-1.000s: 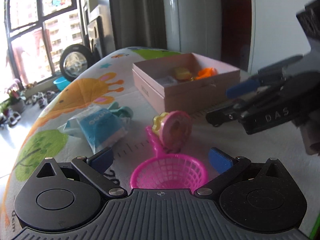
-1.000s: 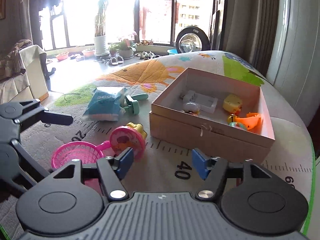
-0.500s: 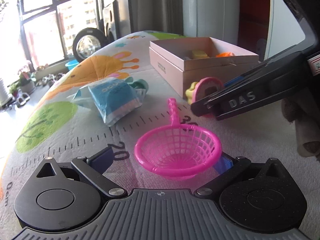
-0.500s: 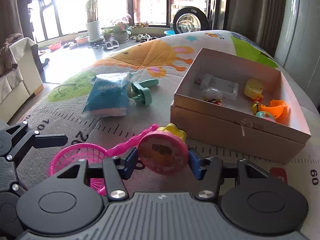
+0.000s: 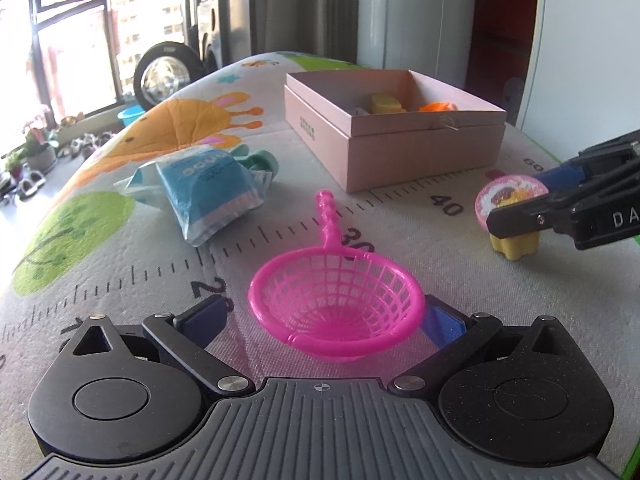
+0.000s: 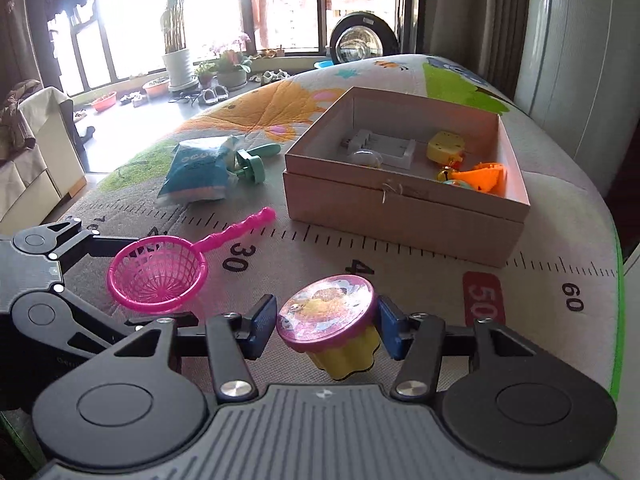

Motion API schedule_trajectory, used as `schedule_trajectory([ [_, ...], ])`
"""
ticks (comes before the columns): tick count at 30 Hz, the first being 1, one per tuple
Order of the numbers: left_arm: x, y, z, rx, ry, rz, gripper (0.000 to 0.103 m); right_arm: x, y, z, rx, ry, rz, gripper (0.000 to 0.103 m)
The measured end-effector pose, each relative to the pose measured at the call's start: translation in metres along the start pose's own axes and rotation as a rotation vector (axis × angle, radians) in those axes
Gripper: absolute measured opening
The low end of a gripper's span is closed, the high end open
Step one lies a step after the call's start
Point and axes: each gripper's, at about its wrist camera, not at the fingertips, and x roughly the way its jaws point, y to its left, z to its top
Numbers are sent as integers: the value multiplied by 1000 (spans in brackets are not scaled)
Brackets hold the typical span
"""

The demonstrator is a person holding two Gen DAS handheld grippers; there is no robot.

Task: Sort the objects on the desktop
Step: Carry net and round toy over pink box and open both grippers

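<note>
Toys lie spread over a quilted play mat [image 6: 540,208] printed with ruler marks on the surface. Nearest the right tool [image 6: 326,326], a yellow cup toy with a pink lid [image 6: 328,312] sits between the blue pads [image 6: 260,322], which have just been closing and now press on its lid from both sides; in the left wrist view the same toy [image 5: 510,202] shows at 3 o'clock, clamped in the black fingers with its yellow base close over the mat. At 9 o'clock from it, in the right wrist view, a pink strainer basket [image 6: 156,276] rests on the mat with its beaded handle pointing toward 2 o'clock. The left tool [image 5: 324,316] has its jaws standing wide on either side of that basket [image 5: 336,304]; whether the right-hand pad touches the rim I cannot tell. Beyond, at 12 o'clock, an open pink box [image 6: 404,208] holds a yellow piece [image 6: 446,144], an orange piece [image 6: 486,176] and a white item [image 6: 384,148]. To its left at 10 o'clock lie a blue packet [image 6: 198,174] and a mint-green toy [image 6: 252,164] just beside it.
</note>
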Motion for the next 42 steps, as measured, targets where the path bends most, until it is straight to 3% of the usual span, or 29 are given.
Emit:
schedule_trajectory([
  [1,-1,0,1,-1,-3,0,103,-2,-1,-5,3,-16,-8,58],
  [4,-8,0,7,-11,-20,-7,103,-6,-2,-17,-4,-64,-41,83],
  [5,-9,-1,9,-12,-26,-10,103,-8,-2,-21,-6,-77,-48,85],
  [13,4,-9,18,26,5,44,103,3,-2,-55,29,-76,-77,89],
  [18,6,-16,16,57,15,42,103,4,-4,-58,56,-90,-73,92],
  [20,5,-18,16,64,12,43,98,2,-6,-59,67,-93,-65,92],
  [21,4,-18,16,65,16,43,88,2,-6,-59,69,-96,-64,92],
  [31,-23,-18,11,75,-50,36,88,-7,8,-45,-68,-164,-132,92],
  [36,-40,-21,10,96,-95,48,88,1,2,-30,-66,-110,-125,74],
  [38,-46,-22,12,101,-115,48,88,1,1,-28,-72,-97,-125,56],
  [42,-57,-26,30,113,-185,31,88,-16,-8,-23,-53,-86,-93,56],
])
